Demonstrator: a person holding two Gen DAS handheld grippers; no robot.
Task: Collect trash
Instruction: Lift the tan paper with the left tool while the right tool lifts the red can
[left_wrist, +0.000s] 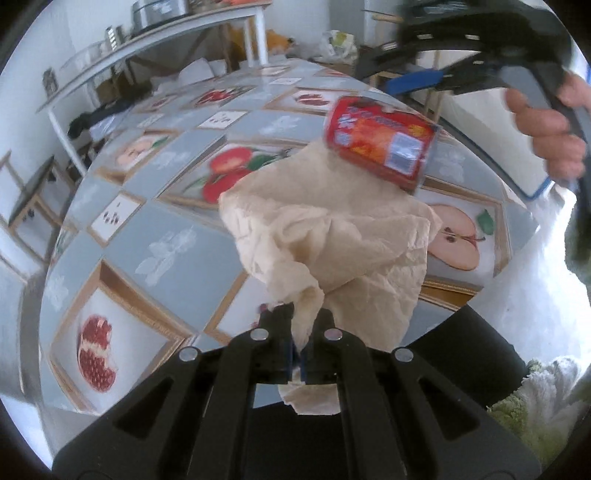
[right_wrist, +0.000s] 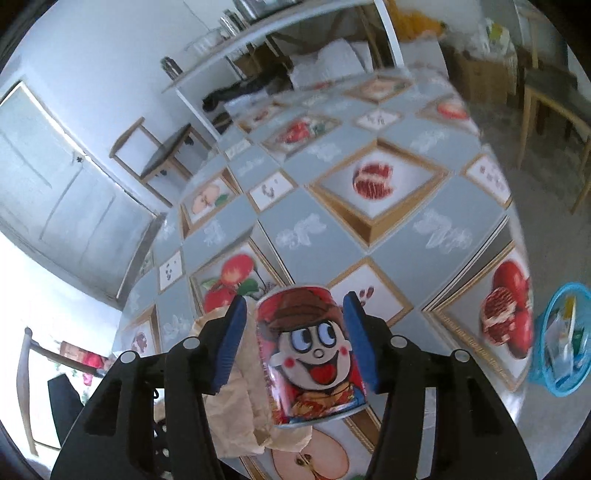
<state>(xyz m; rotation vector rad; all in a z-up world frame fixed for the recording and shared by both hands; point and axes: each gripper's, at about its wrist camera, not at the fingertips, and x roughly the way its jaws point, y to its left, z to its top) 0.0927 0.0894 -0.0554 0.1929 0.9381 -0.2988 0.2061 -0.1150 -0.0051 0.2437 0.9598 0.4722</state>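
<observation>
My left gripper (left_wrist: 303, 332) is shut on a crumpled beige paper napkin (left_wrist: 332, 243) and holds it above the fruit-patterned tablecloth (left_wrist: 162, 229). A red can with a cartoon face (right_wrist: 314, 354) sits between the blue pads (right_wrist: 231, 343) of my right gripper (right_wrist: 301, 343); the jaws stand apart from its sides with small gaps. The can also shows in the left wrist view (left_wrist: 380, 142), tilted and blurred, just beyond the napkin. The napkin also shows in the right wrist view (right_wrist: 236, 406), left of the can. The right gripper's body shows in the left wrist view (left_wrist: 480, 48), held by a hand.
A blue mesh basket (right_wrist: 557, 339) holding wrappers stands at the table's right edge. A white shelf (left_wrist: 155, 40) with jars stands behind the table. Wooden chairs stand at the left (right_wrist: 162, 151) and at the right (right_wrist: 550, 107). A green-white cloth (left_wrist: 543, 391) lies at the lower right.
</observation>
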